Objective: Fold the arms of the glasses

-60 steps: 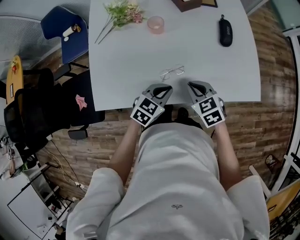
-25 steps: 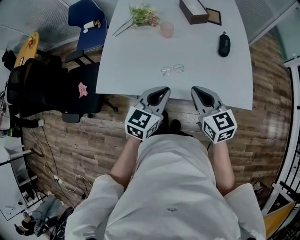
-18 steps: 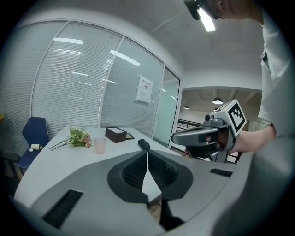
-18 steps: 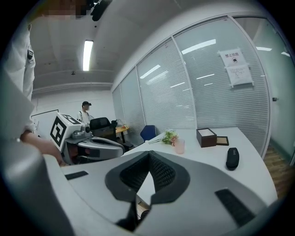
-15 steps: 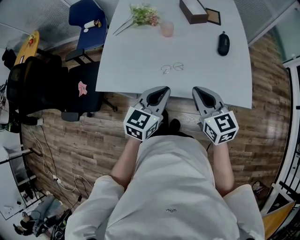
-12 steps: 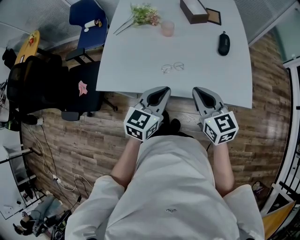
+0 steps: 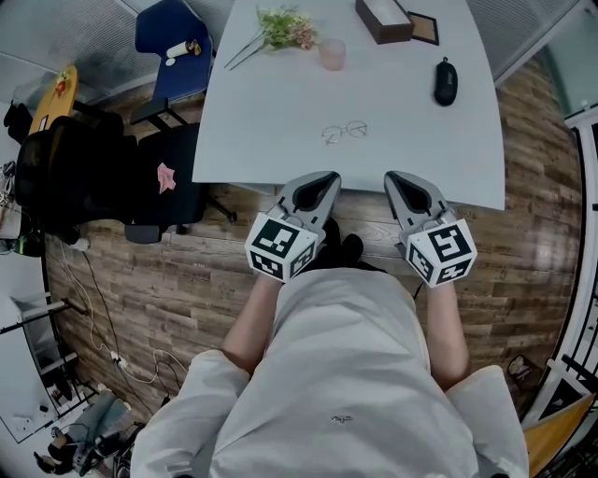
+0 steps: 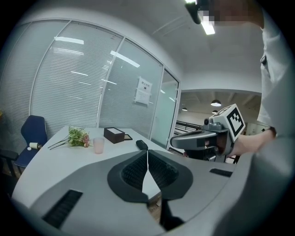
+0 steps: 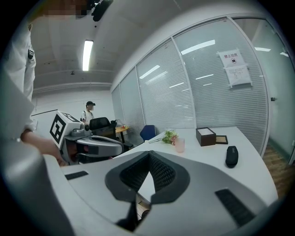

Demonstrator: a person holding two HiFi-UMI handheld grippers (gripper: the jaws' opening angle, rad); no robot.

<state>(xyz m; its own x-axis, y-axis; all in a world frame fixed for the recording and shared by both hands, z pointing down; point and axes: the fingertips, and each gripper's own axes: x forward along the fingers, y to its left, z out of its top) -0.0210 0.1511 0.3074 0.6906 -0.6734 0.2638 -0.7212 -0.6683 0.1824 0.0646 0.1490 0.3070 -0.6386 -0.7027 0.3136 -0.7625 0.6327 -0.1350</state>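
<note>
A pair of thin wire-rimmed glasses (image 7: pixel 344 132) lies on the white table (image 7: pixel 280 112), a little in from its near edge. They are too small here to tell how the arms stand. My left gripper (image 7: pixel 329 177) and right gripper (image 7: pixel 392 177) hover side by side at the table's near edge, both short of the glasses and both shut on nothing. In the left gripper view the jaws (image 8: pixel 147 152) meet in a closed line, and the right gripper view shows the same (image 9: pixel 149 153). The glasses are hidden in both gripper views.
At the far end of the table are a black glasses case (image 7: pixel 446 81), a pink cup (image 7: pixel 331 54), a bunch of flowers (image 7: pixel 280 28), a brown box (image 7: pixel 383 19) and a small frame (image 7: pixel 422 28). A blue chair (image 7: pixel 173 42) and a black office chair (image 7: pixel 65 168) stand left of the table.
Since the earliest frame both grippers have drawn back from over the table edge and the view has widened. Over the last second nothing has visibly moved.
</note>
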